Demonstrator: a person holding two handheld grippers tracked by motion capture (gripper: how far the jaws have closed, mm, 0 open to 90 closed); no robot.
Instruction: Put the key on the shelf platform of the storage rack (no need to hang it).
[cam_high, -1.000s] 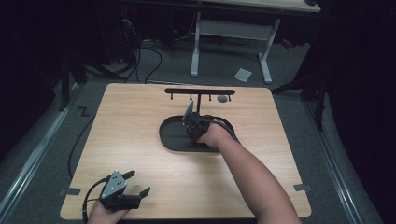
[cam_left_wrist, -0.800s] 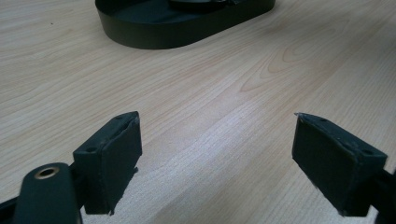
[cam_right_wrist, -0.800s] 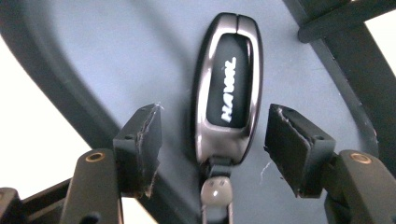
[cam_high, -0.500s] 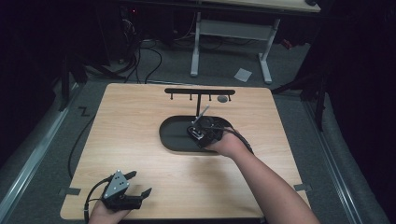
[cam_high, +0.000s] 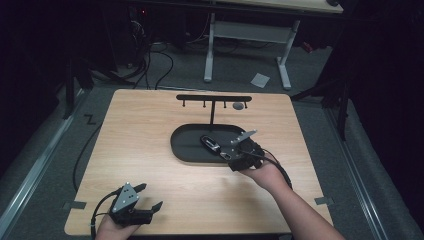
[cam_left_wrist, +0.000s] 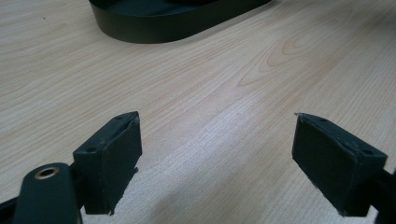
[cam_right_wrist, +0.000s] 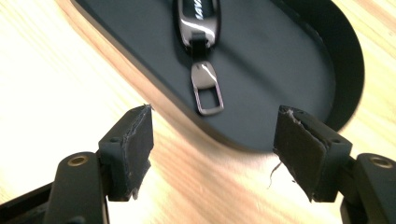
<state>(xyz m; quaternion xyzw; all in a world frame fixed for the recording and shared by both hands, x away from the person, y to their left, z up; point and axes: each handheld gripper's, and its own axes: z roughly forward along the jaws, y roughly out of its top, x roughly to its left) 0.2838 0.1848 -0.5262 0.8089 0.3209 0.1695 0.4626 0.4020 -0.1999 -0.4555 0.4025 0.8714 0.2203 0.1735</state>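
Note:
A black key fob (cam_high: 210, 143) with a metal clip (cam_right_wrist: 205, 88) lies flat in the black oval tray (cam_high: 186, 145), apart from both grippers. My right gripper (cam_high: 228, 154) hovers at the tray's near right rim and points at the fob. Its jaws have just been opening and stand open, with nothing between them (cam_right_wrist: 215, 149). My left gripper (cam_high: 151, 196) rests low at the table's near left corner, open and empty over bare wood (cam_left_wrist: 217, 163). The tray's near wall (cam_left_wrist: 163, 28) shows far ahead of it.
A black hook rack (cam_high: 213, 98) stands just behind the tray, and a small grey round piece (cam_high: 238, 105) hangs from its right end. Light wood table (cam_high: 140, 125) around the tray; dark floor, cables and a desk frame lie beyond the far edge.
My right gripper has drawn back from the tray's middle toward its near right rim and opened. The key fob now lies uncovered in the tray. The left gripper stayed put.

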